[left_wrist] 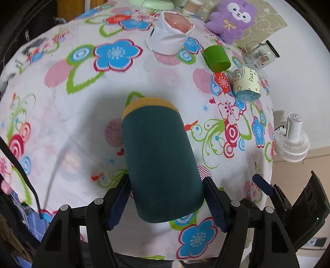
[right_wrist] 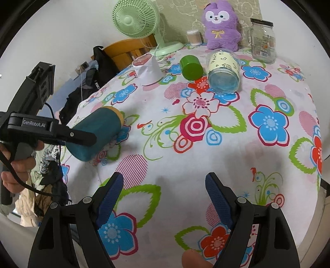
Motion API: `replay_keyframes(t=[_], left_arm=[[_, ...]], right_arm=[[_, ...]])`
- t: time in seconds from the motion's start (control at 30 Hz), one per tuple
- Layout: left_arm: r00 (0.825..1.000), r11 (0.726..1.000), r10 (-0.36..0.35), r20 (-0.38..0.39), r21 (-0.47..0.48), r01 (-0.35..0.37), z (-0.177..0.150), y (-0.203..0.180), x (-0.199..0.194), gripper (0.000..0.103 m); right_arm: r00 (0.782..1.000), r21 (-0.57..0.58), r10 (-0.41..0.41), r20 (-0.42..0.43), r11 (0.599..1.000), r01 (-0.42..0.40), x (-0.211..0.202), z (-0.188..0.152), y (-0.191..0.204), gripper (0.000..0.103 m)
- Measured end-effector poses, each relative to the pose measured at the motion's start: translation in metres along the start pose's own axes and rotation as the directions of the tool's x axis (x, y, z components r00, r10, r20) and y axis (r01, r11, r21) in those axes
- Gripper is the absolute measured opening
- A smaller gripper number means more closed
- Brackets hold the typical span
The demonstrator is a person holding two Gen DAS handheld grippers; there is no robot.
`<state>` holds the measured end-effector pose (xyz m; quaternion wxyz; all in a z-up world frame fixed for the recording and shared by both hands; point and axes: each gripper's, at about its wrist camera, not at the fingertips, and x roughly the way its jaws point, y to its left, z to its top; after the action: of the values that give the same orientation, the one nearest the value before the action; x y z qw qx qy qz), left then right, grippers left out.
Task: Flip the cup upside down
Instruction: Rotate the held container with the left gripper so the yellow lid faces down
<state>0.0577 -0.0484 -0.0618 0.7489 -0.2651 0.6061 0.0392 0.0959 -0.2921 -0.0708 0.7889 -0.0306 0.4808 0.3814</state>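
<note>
A dark teal cup (left_wrist: pixel 160 160) with a yellow rim lies tilted between the blue pads of my left gripper (left_wrist: pixel 167 185), which is shut on its base end. The yellow rim points away from the camera, toward the table. In the right wrist view the same cup (right_wrist: pixel 99 132) is held on its side above the table's left edge by the left gripper (right_wrist: pixel 82 138). My right gripper (right_wrist: pixel 164 183) is open and empty above the flowered tablecloth (right_wrist: pixel 206 144).
A white paper cup (left_wrist: pixel 171 35), a green cup (left_wrist: pixel 216 57) and a clear printed cup (left_wrist: pixel 246 86) lie on the cloth. A glass jar (right_wrist: pixel 263 40), purple plush (right_wrist: pixel 220 24), green fan (right_wrist: pixel 136 18) stand at the back. A white fan (left_wrist: pixel 292 140) is on the floor.
</note>
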Motion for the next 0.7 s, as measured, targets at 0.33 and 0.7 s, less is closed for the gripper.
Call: replay_keyframes(t=[0.33,0.7], left_arm=[[0.997,0.996,0.044,0.067,0.075,-0.049,0.013,-0.001,-0.036,0.069],[0.992,0.977,0.096,0.082,0.181,-0.11,0.017,-0.007,-0.061,0.064]], right_arm=[[1.0,-0.025,0.017,0.017,1.0,-0.017,-0.004,-0.005,0.017,0.084],[0.997,-0.068,0.061,0.041,0.996,-0.059,-0.006,-0.018,0.051,0.084]])
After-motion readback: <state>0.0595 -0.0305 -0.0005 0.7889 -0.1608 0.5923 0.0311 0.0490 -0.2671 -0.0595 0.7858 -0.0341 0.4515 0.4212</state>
